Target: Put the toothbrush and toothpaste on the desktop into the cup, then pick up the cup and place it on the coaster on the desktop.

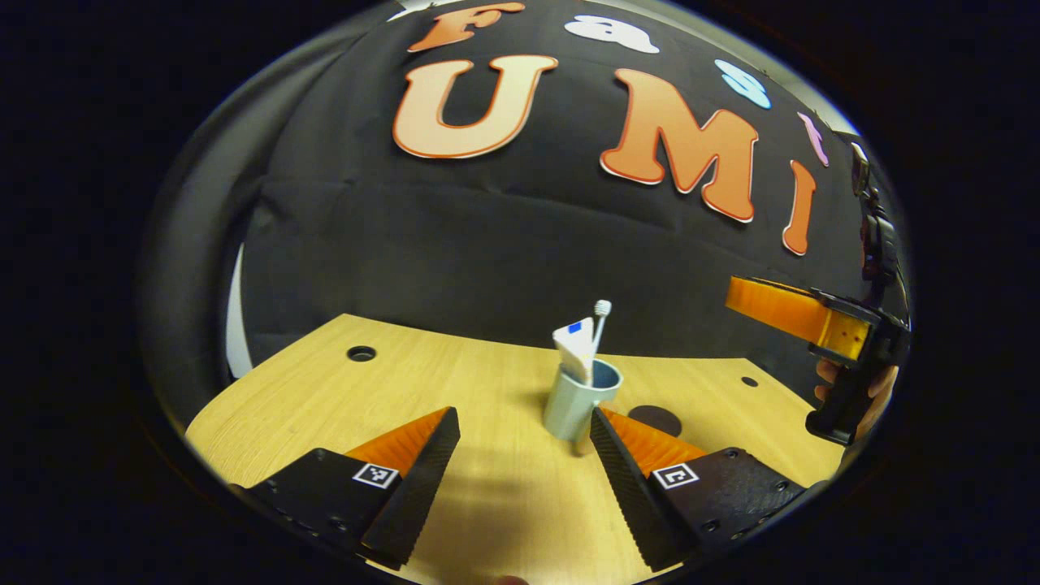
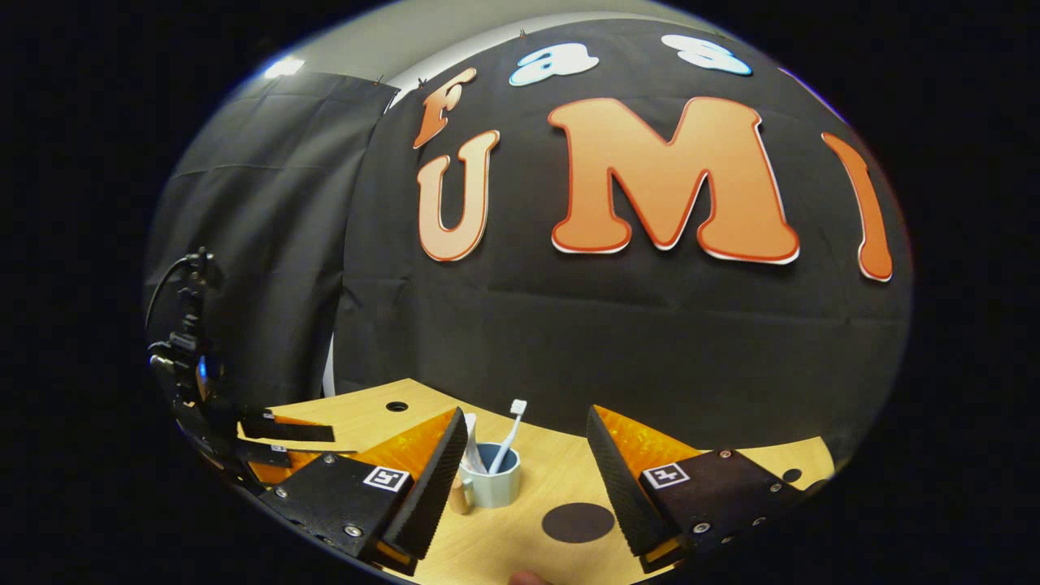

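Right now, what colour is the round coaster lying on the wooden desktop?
Dark brown, nearly black: the flat round coaster shows best in the right gripper view.

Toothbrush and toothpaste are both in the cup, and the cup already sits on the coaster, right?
Not quite. The toothbrush and toothpaste do stand in the cup, but the cup rests on bare desktop, beside the dark round coaster and not on it. The right gripper view shows this.
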A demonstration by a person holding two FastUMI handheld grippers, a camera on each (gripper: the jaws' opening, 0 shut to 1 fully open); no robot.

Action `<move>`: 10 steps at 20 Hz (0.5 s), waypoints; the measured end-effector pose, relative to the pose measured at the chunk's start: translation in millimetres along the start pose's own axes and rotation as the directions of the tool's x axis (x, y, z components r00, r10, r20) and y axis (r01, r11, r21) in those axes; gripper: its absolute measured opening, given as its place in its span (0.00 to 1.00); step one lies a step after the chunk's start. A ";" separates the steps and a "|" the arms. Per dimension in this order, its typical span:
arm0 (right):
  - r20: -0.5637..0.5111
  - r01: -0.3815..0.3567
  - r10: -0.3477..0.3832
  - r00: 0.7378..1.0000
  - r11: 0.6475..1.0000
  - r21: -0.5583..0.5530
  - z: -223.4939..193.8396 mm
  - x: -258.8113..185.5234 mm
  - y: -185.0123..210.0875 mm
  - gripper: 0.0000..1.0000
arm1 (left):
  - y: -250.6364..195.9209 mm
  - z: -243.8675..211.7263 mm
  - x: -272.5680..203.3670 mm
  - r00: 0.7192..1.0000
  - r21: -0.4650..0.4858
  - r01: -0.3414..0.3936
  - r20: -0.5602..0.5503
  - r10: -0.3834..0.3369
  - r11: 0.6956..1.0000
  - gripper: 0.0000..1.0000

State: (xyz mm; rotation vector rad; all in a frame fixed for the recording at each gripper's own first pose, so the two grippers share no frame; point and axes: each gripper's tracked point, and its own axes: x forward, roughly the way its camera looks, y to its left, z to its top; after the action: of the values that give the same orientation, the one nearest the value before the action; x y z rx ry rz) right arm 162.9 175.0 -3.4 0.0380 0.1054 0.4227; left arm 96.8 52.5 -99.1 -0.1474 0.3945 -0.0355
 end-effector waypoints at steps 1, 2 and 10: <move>0.010 0.007 -0.007 1.000 1.000 -0.014 5.5 -10.4 -7.7 0.90 | -9.1 3.2 7.2 0.999 -0.017 0.024 -0.021 -0.024 1.000 0.97; 0.016 0.014 -0.014 1.000 0.999 -0.034 10.8 -21.1 -15.3 0.90 | -18.7 2.0 13.5 0.998 -0.026 0.041 -0.051 -0.043 0.999 0.97; 0.069 0.070 -0.066 0.995 0.995 -0.066 48.0 -87.5 -74.4 0.93 | -48.6 -4.9 69.3 0.943 -0.065 0.115 -0.306 -0.130 0.991 0.97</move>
State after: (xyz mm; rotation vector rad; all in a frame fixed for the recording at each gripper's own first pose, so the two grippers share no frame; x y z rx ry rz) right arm 119.2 70.5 48.2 -0.0183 0.0259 0.3564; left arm 158.6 -0.5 -122.6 -0.2137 0.7000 -0.1739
